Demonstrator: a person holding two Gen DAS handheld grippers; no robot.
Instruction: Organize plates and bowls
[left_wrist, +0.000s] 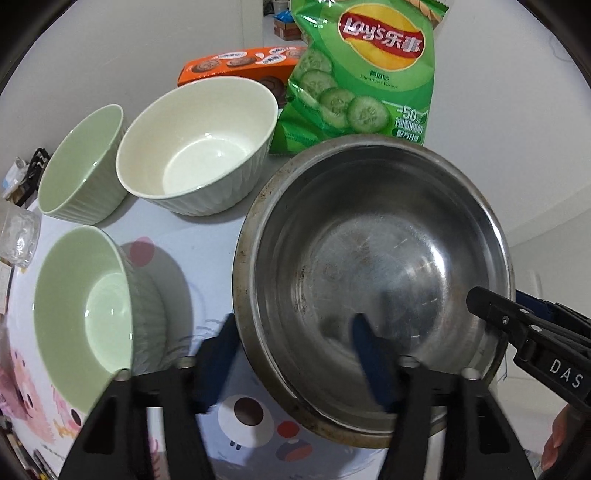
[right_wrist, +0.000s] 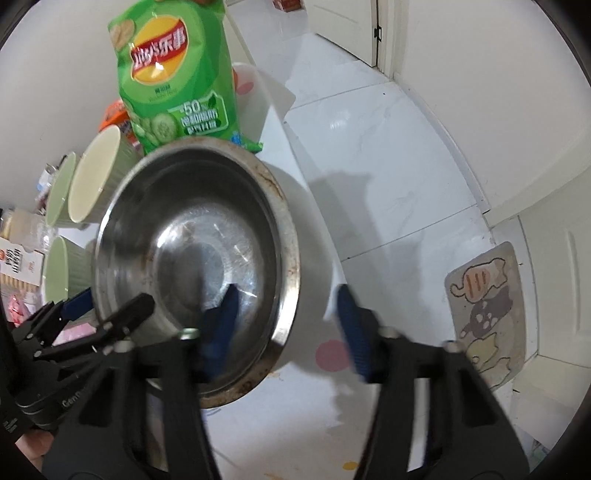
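A worn steel bowl (left_wrist: 376, 266) (right_wrist: 192, 258) stands on the table at the right. My left gripper (left_wrist: 295, 362) straddles its near-left rim, one blue pad outside and one inside, neither touching the metal. My right gripper (right_wrist: 286, 325) straddles the opposite rim the same way, with its jaws apart. Each gripper shows in the other's view: the right gripper (left_wrist: 502, 301) at the bowl's right edge, the left gripper (right_wrist: 110, 301) at its left edge. A cream ribbed bowl (left_wrist: 199, 140) and two pale green ribbed bowls (left_wrist: 81, 166) (left_wrist: 81, 314) stand to the left, all upright.
A green chips bag (left_wrist: 362, 74) leans behind the steel bowl, beside an orange biscuit box (left_wrist: 229, 66). The cartoon-print tablecloth (left_wrist: 207, 236) covers the table. A clear plastic container (left_wrist: 18, 236) sits at the far left. Right of the table edge lie floor tiles and a mat (right_wrist: 487, 306).
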